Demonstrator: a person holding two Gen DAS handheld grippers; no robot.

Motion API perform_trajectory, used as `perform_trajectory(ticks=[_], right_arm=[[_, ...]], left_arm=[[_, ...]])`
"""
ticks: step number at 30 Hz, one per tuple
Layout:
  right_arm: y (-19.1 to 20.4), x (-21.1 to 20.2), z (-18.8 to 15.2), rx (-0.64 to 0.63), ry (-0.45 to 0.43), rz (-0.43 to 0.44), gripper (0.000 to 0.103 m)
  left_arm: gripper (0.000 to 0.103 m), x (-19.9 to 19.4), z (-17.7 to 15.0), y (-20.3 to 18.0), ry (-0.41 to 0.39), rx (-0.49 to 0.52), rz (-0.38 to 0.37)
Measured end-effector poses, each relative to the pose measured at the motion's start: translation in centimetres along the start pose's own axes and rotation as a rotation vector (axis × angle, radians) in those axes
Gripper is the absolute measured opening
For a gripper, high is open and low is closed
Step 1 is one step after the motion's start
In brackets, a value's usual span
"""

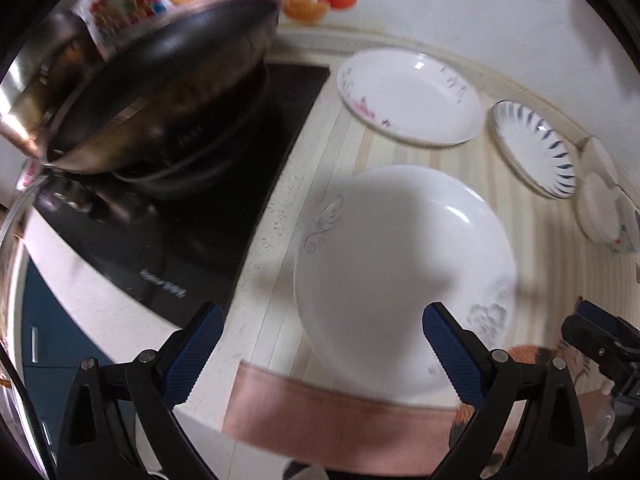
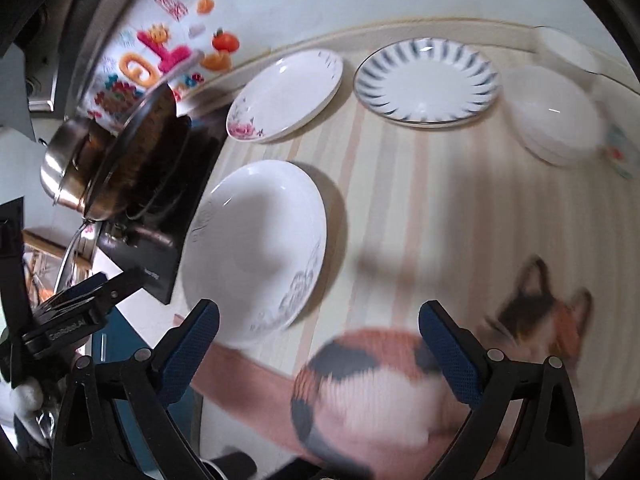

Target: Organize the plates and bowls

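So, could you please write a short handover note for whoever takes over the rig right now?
Left gripper: open, empty, hovering over the near rim of the large white plate.
Right gripper: open, empty, above the cat-print mat.
Floral plate and blue-striped plate lie apart along the wall; white bowls sit at the far right, seemingly nested.
Wok on the black cooktop, left.
Done: no plates stacked.
Left: gather the three plates into one pile.
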State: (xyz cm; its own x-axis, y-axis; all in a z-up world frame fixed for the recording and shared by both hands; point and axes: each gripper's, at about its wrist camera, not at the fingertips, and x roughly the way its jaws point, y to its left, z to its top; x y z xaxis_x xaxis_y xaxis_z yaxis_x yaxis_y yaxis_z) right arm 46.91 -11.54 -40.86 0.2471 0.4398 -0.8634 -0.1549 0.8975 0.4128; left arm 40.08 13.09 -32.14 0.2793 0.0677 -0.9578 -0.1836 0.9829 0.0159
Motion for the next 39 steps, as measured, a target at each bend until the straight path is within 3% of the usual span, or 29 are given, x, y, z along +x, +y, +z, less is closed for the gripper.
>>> perform_trajectory(ticks=[1, 3, 6, 11, 13, 16, 28, 39], right_arm=[[-0.2, 1.1, 0.8, -0.008, 0.014, 0.003, 0.1], [-0.5, 3.9, 2.3, -0.024, 0.069, 0.007, 0.096], [-0.7, 7.2, 3.9, -0.01, 0.151, 0.071, 0.084], [-0.4, 10.8, 5.7, -0.015, 0.202, 0.118, 0.061], [0.0, 11.7, 6.0, -0.021, 0.211, 0.126, 0.039], [0.7, 12.5, 6.1, -0.044, 0.213, 0.086, 0.024], [0.2, 11.6, 5.5, -0.027, 0.206, 0.08, 0.022], [-1.9, 7.2, 5.6, 0.001, 0.172, 0.081, 0.022]], left_arm=[[0.1, 0.9, 0.5, 0.1, 0.023, -0.009, -0.01], [0.085, 2.7, 1.5, 0.9, 0.076, -0.044, -0.043], [0.065, 4.8, 2.3, 1.5, 0.138, -0.061, -0.083], [0.044, 6.8, 2.8, 1.9, 0.2, -0.06, -0.136], [0.043, 7.1, 2.8, 1.8, 0.205, -0.055, -0.137], [0.042, 6.7, 2.5, 2.0, 0.194, -0.042, -0.143], [0.041, 4.1, 1.6, 0.9, 0.182, -0.019, -0.151], [0.041, 1.3, 1.2, -4.7, 0.157, 0.045, -0.169]])
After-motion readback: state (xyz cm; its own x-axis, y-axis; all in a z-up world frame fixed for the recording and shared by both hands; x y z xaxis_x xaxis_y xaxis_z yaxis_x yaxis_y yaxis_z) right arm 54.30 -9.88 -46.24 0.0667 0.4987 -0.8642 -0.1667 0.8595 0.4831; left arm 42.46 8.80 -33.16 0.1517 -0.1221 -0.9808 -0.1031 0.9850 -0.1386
